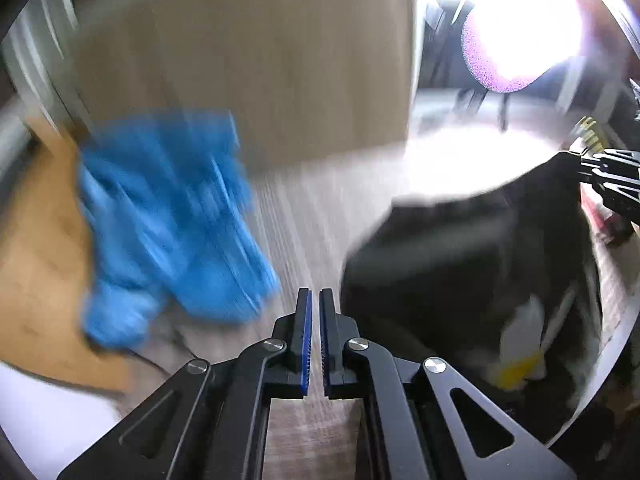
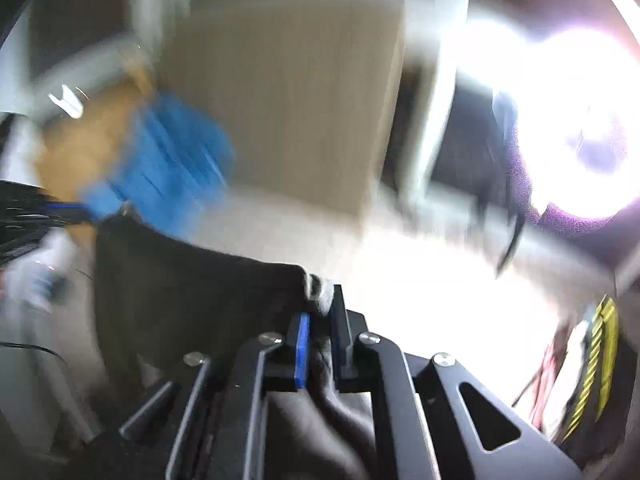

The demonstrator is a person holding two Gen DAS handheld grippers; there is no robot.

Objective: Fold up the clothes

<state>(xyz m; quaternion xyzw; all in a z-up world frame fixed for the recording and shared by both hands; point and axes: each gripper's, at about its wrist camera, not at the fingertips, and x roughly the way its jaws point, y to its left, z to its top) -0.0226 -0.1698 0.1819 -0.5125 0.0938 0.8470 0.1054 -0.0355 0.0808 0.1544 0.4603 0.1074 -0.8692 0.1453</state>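
In the left wrist view my left gripper (image 1: 316, 294) is shut low over the wood-grain table (image 1: 312, 208), with only a thin slit between its blue pads and no cloth in it. A crumpled blue garment (image 1: 168, 224) lies to its left. A black garment (image 1: 460, 260) hangs to its right, with a white and yellow patch low down. My right gripper (image 1: 586, 170) holds that garment's far corner. In the right wrist view my right gripper (image 2: 320, 304) is shut on the black garment's (image 2: 180, 280) edge, and cloth bunches between its fingers. The blue garment (image 2: 172, 160) shows beyond. Both views are blurred.
A large cardboard box (image 1: 260, 60) stands at the back of the table (image 2: 288, 112). A glaring lamp (image 1: 516, 28) washes out the right side (image 2: 580, 140). An orange-brown board (image 1: 36, 260) lies at the left. A yellow-and-black striped item (image 2: 600, 360) sits at the right edge.
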